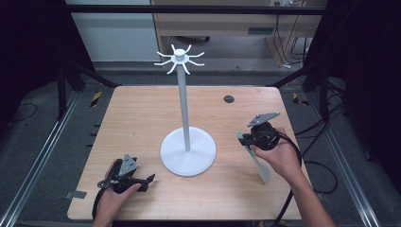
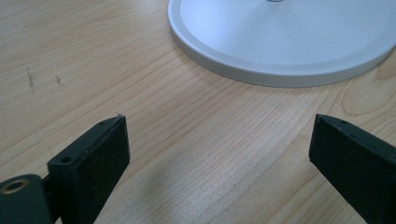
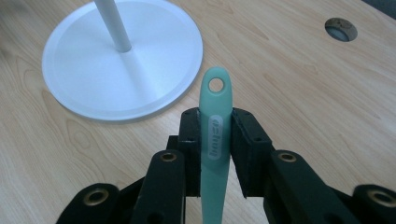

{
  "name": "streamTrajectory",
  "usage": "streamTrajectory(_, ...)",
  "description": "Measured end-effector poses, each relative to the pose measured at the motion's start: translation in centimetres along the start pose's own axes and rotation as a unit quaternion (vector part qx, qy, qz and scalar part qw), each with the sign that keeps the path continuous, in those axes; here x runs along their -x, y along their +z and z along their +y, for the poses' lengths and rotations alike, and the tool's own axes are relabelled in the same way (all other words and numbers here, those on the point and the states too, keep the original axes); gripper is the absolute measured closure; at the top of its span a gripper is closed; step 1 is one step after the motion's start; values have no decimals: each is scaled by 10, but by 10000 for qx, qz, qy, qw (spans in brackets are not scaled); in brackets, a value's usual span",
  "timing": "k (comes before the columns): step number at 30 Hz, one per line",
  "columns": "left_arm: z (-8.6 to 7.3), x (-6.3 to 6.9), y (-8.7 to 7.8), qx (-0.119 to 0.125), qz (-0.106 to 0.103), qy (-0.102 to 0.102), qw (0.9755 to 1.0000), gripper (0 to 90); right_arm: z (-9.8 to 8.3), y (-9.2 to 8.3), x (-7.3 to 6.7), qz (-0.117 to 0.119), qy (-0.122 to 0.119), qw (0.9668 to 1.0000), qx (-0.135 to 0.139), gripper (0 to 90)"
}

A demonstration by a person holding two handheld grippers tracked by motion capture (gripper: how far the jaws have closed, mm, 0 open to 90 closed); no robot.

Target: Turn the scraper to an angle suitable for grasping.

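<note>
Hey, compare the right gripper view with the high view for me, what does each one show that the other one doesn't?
The right gripper view alone shows the hanging hole at the end of the green spatula and the right tongs clamped on its handle. The high view alone shows the hooks on top of the white stand, the spatula's blade, the left tongs resting on the table, and both hands. Both show the stand's round base, its pole, the wooden table and the table's dark hole.

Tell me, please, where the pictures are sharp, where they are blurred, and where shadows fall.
High view: even light, dark surroundings. Left gripper view: open left gripper is soft, with faint shadow on the table. Right gripper view: spatula sharp in the right gripper, stand base bright.
</note>
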State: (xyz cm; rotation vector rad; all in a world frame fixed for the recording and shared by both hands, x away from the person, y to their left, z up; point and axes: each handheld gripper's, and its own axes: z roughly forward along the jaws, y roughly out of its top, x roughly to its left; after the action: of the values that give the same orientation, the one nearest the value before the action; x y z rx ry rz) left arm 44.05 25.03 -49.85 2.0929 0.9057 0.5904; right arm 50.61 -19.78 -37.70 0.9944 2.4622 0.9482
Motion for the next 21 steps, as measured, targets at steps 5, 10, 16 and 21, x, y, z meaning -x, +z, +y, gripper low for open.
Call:
streamTrajectory(5, 0, 0, 0, 1, 2, -5, 10000, 46, 7, -8, 2, -35, 7, 9999, 132, 747)
streamTrajectory(10, 0, 0, 0, 0, -5, -5, 10000, 46, 16, -17, 2, -71, 27, 9995, 306, 747)
streamTrajectory(16, 0, 0, 0, 7, -7, -14, 10000, 46, 24, -21, 3, -144, 41, 9986, 498, 747)
streamTrajectory(21, 0, 0, 0, 3, -10, -16, 10000, 46, 28, -22, 2, -183, 46, 9973, 714, 747)
